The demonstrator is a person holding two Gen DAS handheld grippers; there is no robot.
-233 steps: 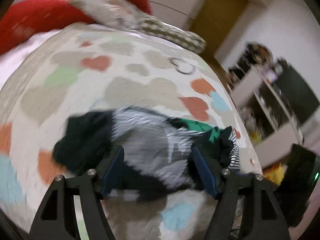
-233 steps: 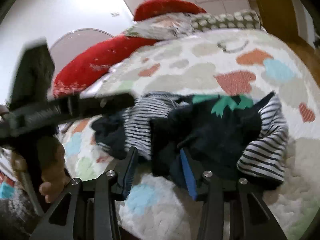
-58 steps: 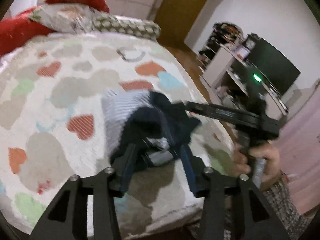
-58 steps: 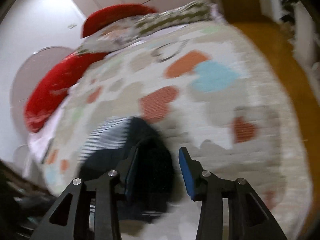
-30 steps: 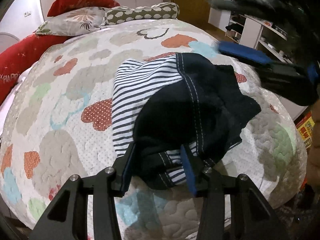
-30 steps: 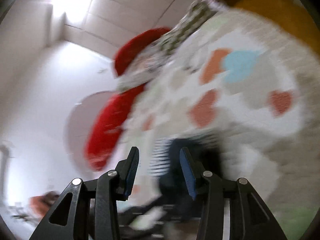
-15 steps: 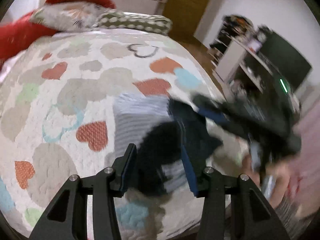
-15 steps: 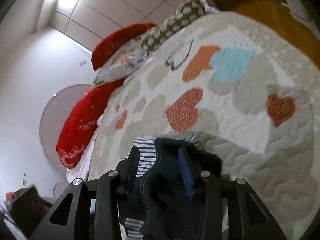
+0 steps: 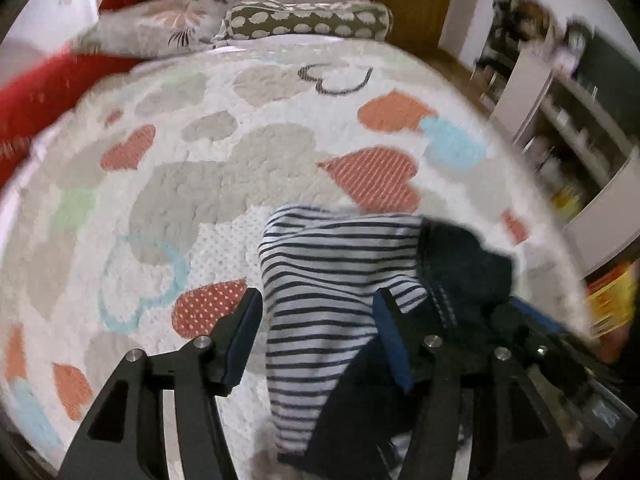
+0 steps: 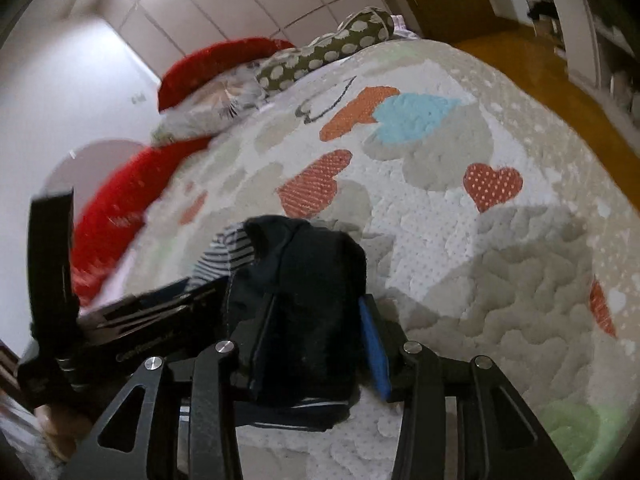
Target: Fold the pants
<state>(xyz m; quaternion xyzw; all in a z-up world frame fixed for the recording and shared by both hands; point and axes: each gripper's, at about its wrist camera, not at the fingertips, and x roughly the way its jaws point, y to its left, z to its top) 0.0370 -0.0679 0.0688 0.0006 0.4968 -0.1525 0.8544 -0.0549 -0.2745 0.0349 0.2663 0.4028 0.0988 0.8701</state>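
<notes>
Pants point(image 9: 340, 288), navy with a navy-and-white striped part, lie bunched on the bed's quilt point(image 9: 208, 184) near its front edge, between my two tools. My left hand-held gripper point(image 9: 316, 328) has its blue-padded fingers spread apart on either side of the striped cloth, which runs down between them; they are open and not pinching it. My right hand-held gripper point(image 10: 316, 332) has dark cloth filling the gap between its fingers; I cannot tell whether the pads press it or only flank it. In the right wrist view, my left tool's black body crosses at the left, touching the pants' dark fold; pale lettering runs along it but is too blurred to read. A red bolster point(image 10: 120, 216) carries white marks I cannot read either.

The quilt, white with orange, blue, green and grey hearts, spreads wide and bare beyond the pants toward the spotted olive pillow point(image 9: 308, 20) and floral pillow point(image 9: 160, 28) at the far end. To the right the bed's edge falls away close to the pants, with wooden floor point(image 10: 560, 92) and white shelves point(image 9: 560, 128) beyond. On the left the quilt runs far to the bolster.
</notes>
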